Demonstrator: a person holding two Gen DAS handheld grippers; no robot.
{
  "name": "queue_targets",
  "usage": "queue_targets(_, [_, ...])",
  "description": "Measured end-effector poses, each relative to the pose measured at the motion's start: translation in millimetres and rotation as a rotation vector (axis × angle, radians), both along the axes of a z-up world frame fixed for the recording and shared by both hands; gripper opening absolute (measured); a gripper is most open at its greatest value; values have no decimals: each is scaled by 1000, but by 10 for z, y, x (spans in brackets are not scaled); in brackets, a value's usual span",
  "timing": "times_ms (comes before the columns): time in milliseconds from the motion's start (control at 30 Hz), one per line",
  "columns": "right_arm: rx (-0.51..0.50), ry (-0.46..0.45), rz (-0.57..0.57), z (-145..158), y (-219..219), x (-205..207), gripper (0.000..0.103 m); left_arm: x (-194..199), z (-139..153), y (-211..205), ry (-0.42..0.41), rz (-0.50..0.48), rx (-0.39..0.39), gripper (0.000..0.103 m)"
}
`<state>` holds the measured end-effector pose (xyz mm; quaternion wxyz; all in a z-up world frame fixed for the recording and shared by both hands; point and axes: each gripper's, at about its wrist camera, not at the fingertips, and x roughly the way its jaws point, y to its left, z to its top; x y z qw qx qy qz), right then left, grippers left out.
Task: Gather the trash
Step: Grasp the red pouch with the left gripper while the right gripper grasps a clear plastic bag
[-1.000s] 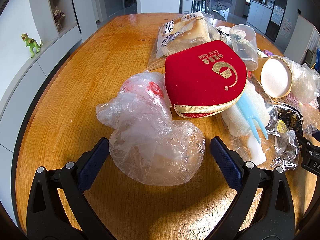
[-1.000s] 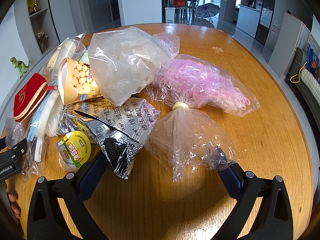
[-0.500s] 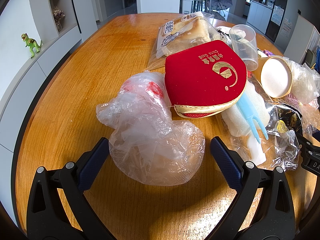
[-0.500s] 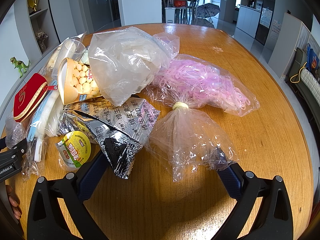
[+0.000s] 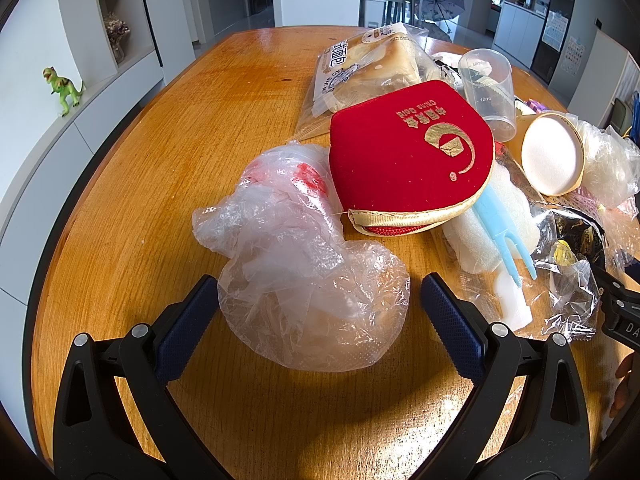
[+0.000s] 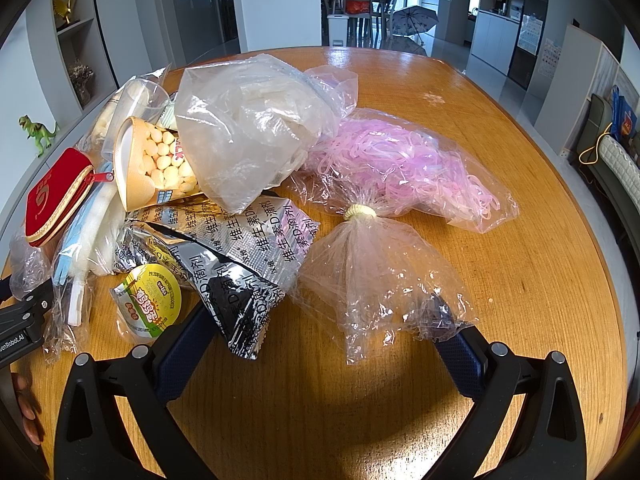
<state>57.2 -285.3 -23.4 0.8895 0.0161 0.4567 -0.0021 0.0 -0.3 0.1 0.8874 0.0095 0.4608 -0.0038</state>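
I hold my left gripper [image 5: 314, 312] low over the wooden table [image 5: 168, 128], level and pointing forward, its jaws spread wide on either side of a crumpled clear plastic bag [image 5: 308, 280]; whether the pads touch it I cannot tell. Just beyond the bag lies a red zip pouch [image 5: 412, 160].

My right gripper [image 6: 320, 320] sits equally low, jaws spread. A silver foil packet [image 6: 240, 264] overlaps its left finger, and the loose end of a tied clear bag [image 6: 376, 276] of pink bands drapes over its right fingertip. Nothing is pinched.
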Motion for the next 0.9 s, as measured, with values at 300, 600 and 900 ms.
queue_targets(300, [11,6,4,6,-3,-32,100,-65,-15,34,1,-32,-11,97])
queue_targets(600, [126,21,101,357,-190,-515,100,-259,502,257,-45,-111,-82,97])
queue_targets(900, [233,17,138,692,-226,-622,100,514,507,-320,138,-505,222,97])
